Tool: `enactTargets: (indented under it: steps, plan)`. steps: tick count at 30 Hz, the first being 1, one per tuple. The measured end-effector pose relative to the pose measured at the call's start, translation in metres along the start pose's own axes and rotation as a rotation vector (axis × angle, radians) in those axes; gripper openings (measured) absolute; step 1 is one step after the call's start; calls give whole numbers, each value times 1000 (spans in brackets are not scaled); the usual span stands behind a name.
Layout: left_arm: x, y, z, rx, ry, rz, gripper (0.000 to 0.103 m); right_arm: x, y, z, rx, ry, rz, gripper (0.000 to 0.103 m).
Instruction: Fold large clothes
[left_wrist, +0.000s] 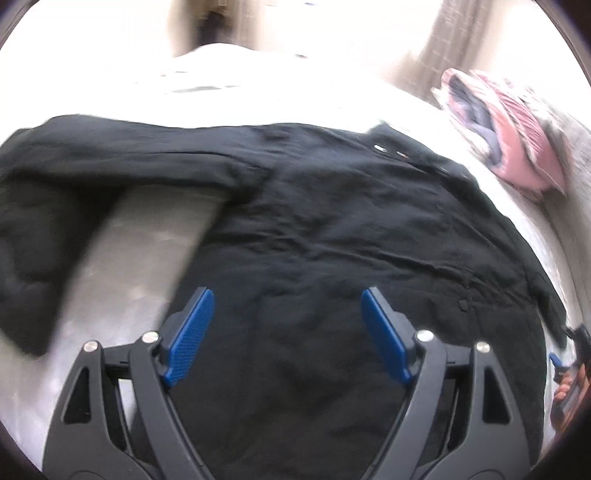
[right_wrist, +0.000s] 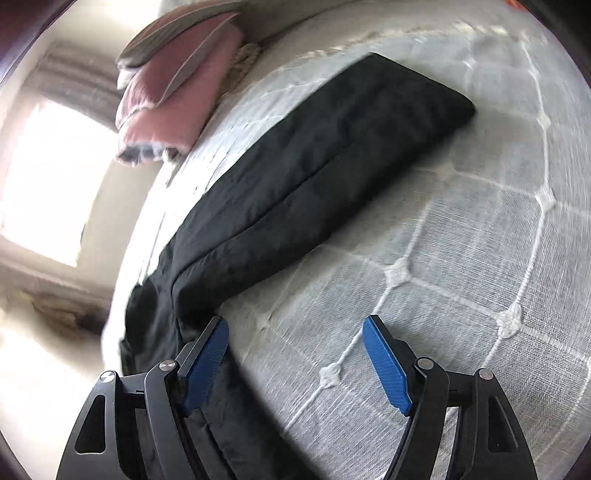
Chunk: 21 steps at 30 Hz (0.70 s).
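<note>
Left hand-held gripper (left_wrist: 286, 325) spread wide, holding nothing, over black shirt (left_wrist: 332, 229) lying flat on bed (left_wrist: 122, 258). Right hand-held gripper (right_wrist: 295, 350) also wide, empty; shirt sleeve (right_wrist: 332, 147) ahead-left, pink bedding (right_wrist: 177, 88) beyond.

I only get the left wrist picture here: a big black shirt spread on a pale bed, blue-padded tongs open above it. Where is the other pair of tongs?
Observer: The right gripper hangs open over the white quilted bedcover, at the black shirt's edge, holding nothing.
Operator: Is that far sleeve lying flat?
Observer: Yes, the long black sleeve stretches straight across the cover, its cuff end squared off.
Operator: That pink blur in my picture, what is it?
Observer: A stack of folded pink bedding on the bed's edge, apart from the sleeve.
Operator: Anything beyond the bed?
Observer: A bright window, washed out by glare.
</note>
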<state>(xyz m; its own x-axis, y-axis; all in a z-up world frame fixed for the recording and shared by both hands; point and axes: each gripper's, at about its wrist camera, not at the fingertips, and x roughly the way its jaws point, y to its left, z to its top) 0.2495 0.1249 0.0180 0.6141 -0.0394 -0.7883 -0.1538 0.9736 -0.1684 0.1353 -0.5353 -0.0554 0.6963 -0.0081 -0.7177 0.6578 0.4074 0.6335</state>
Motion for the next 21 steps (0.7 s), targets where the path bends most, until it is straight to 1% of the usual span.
enactTargets:
  steps: [1, 2, 3, 4, 5, 6, 8, 9, 14, 17, 19, 20, 21]
  plan:
    - [-1, 5, 0, -22, 6, 34, 82, 1, 2, -2, -2, -6, 13, 76]
    - [-1, 14, -2, -69, 25, 93, 82, 2, 6, -1, -15, -13, 30, 76]
    - [-1, 21, -3, -109, 31, 116, 82, 5, 11, 0, -32, -17, 51, 76]
    - [-2, 28, -4, -155, 25, 116, 82, 6, 13, -2, -38, -15, 76, 76]
    - [-3, 35, -6, -206, 8, 98, 82, 10, 13, -1, -28, -4, 112, 76]
    - [-2, 40, -8, -248, -8, 81, 82, 15, 9, 0, 6, 12, 164, 76]
    - [5, 40, -9, -273, -12, 57, 82, 26, -4, 6, 104, 21, 228, 76]
    - [13, 37, -9, -267, -1, 43, 82, 28, -9, 9, 126, 11, 234, 76]
    - [41, 26, -13, -238, 82, 19, 82, 26, -36, 48, 160, -85, 211, 76]
    - [45, 29, -16, -249, 106, -7, 82, 28, -43, 68, 161, -152, 198, 76]
    - [45, 34, -17, -264, 103, -10, 82, 33, -38, 78, 148, -197, 164, 76]
    - [46, 37, -17, -272, 102, -5, 82, 35, -32, 83, 135, -228, 121, 75]
    - [45, 40, -17, -277, 102, -3, 82, 34, -28, 85, 131, -251, 96, 75]
